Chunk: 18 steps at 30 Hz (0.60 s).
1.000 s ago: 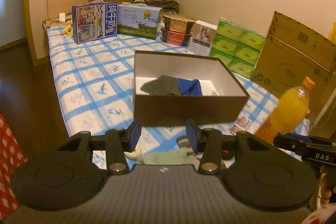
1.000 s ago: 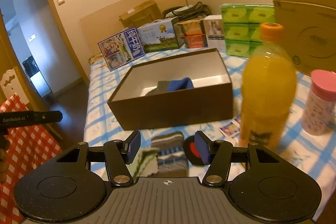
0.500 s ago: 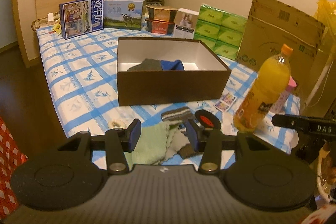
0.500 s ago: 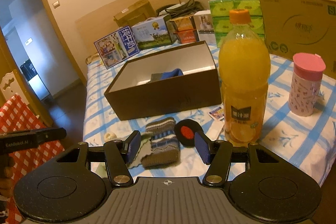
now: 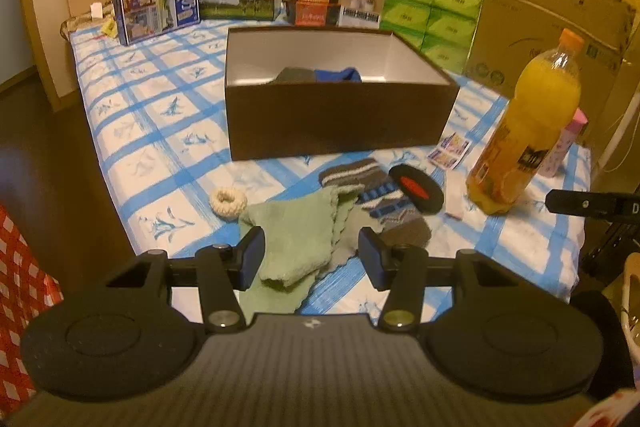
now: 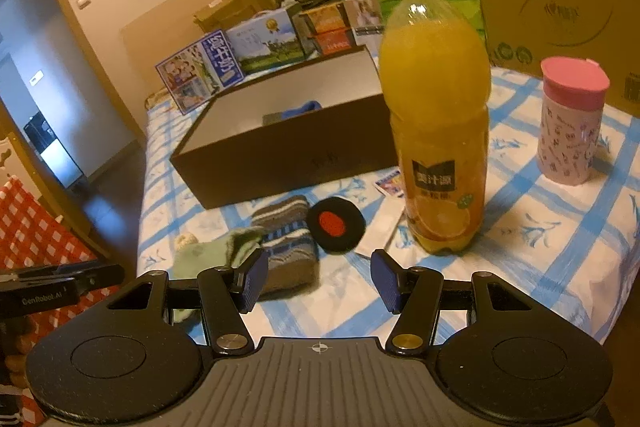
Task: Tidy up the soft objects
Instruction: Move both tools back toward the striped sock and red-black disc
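An open brown box (image 5: 340, 123) (image 6: 280, 155) on the blue-checked cloth holds a grey cloth (image 5: 296, 75) and a blue cloth (image 5: 338, 74). In front of it lie a green towel (image 5: 298, 239), a striped knit sock (image 5: 380, 195) (image 6: 286, 239), a black pad with a red centre (image 5: 416, 187) (image 6: 336, 223) and a cream knit ring (image 5: 228, 199). My left gripper (image 5: 311, 257) is open and empty, just above the towel's near end. My right gripper (image 6: 316, 279) is open and empty, near the sock and pad.
An orange juice bottle (image 5: 528, 127) (image 6: 436, 107) and a pink cup (image 6: 570, 123) stand at the right. Cartons, green tissue packs (image 5: 430, 11) and a large cardboard box (image 5: 548, 27) line the back. The table edge drops to the floor at left.
Both grippers have drawn back from the brown box toward the near edge and lowered, so the towel, sock and pad now lie just ahead of the fingers. Both stay open.
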{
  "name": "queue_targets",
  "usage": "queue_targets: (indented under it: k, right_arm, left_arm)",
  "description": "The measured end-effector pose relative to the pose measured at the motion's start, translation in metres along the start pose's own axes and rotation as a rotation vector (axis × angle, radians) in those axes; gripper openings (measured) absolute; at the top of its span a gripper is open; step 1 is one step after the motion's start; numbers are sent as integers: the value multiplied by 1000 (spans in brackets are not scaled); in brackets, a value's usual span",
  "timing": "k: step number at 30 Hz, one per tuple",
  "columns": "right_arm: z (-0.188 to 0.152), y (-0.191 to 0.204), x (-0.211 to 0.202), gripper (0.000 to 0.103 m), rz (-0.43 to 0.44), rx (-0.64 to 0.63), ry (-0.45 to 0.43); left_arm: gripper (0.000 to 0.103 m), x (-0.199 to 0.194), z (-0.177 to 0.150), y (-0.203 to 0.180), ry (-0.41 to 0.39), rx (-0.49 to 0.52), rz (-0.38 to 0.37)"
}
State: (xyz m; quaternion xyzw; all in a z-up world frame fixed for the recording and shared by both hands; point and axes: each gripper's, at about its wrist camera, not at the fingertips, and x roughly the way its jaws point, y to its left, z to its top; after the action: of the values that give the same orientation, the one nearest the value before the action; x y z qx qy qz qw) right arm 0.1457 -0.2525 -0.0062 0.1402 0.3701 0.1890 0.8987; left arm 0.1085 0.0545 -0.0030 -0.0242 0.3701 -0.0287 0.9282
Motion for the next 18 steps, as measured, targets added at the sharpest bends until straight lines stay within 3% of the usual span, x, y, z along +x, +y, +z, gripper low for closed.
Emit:
queue_targets:
  k: [3, 18]
  right_arm:
    - [-1, -4, 7, 57, -5, 12, 17]
    - [-5, -23, 34, 57, -44, 53, 84]
  left_arm:
    - [56, 10, -3, 2, 24, -6, 0]
    - [62, 72, -6, 24, 118, -64, 24]
